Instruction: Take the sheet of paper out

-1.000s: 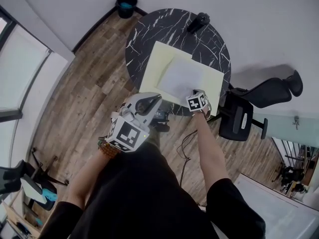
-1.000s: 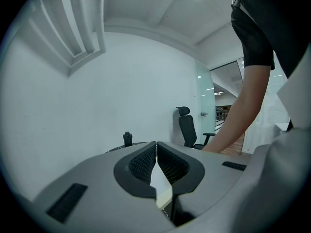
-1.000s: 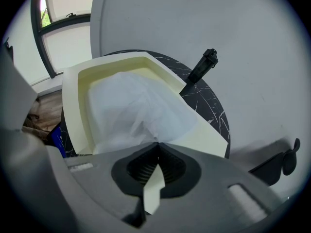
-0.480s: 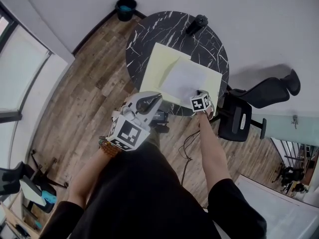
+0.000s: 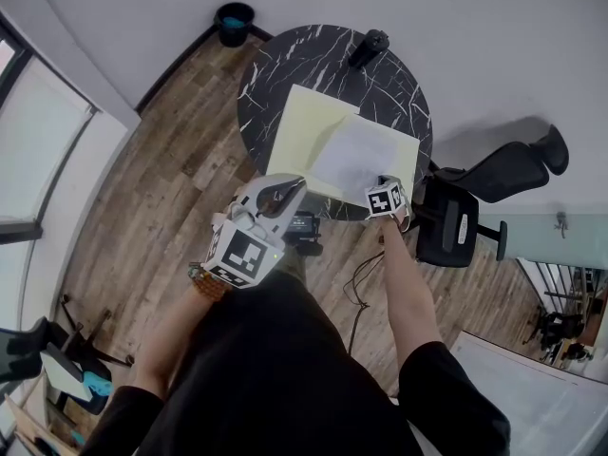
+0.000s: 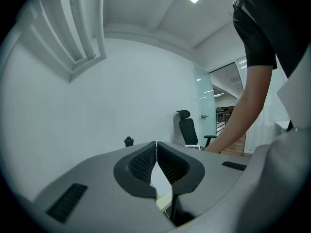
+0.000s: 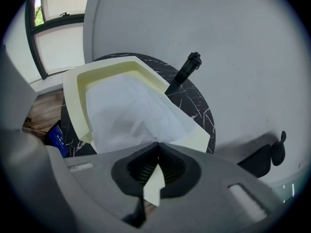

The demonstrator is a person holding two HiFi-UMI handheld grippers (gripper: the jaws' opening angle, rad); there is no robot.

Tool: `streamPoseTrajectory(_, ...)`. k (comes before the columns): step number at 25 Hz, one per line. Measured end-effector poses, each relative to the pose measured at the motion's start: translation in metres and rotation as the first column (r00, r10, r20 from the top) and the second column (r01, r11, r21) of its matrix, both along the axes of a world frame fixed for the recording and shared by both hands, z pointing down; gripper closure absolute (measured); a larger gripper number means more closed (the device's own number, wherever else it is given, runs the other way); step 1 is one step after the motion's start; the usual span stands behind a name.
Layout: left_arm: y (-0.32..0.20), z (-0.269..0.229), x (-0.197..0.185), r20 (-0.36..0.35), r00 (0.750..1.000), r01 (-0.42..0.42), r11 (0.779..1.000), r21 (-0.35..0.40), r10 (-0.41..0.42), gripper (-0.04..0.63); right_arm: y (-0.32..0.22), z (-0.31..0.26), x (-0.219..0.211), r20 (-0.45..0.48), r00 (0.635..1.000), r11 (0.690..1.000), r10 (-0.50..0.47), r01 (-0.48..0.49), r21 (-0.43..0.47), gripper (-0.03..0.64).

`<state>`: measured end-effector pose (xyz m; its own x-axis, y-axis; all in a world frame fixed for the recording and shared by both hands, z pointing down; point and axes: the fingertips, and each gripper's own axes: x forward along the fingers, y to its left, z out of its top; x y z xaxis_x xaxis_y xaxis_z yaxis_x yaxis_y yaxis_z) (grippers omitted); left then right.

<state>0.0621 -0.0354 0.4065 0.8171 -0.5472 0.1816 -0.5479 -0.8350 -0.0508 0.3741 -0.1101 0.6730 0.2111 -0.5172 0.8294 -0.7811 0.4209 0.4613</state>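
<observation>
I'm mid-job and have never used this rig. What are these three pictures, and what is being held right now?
There is no robot. A person holds a two-jaw tool in each hand. The top-down picture comes from a camera on their head. The other two cameras ride on the tools and look along the jaws. On the round table lies a pale yellow folder with a white sheet in it. A black cylinder stands at the far edge. The right tool is shut on the sheet's near edge, which bunches toward it. The left tool is shut too, on what looks like the folder's near edge.
</observation>
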Motion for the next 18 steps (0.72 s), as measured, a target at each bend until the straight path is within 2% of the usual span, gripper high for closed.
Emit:
streamPoseTrajectory(11, 0.009, -0.005, -0.003, -0.009, 1.0, -0.007, 1.0, 0.013, 0.008, 0.578, 0.011, -0.018, 0.007, 0.015, 0.999, 0.997, 0.047, -0.048, 0.057, 0.619)
streamPoseTrajectory(15, 0.011, -0.016, -0.002, -0.008, 1.0, -0.025, 0.999, 0.046, 0.025, 0.58, 0.018, -0.022, 0.008, 0.021, 0.998, 0.996, 0.06, -0.061, 0.064, 0.618)
streamPoseTrajectory(18, 0.014, -0.009, -0.003, -0.013, 1.0, -0.015, 1.0, 0.02, 0.016, 0.578, 0.023, -0.026, 0.009, 0.027, 0.997, 0.995, 0.069, -0.071, 0.072, 0.618)
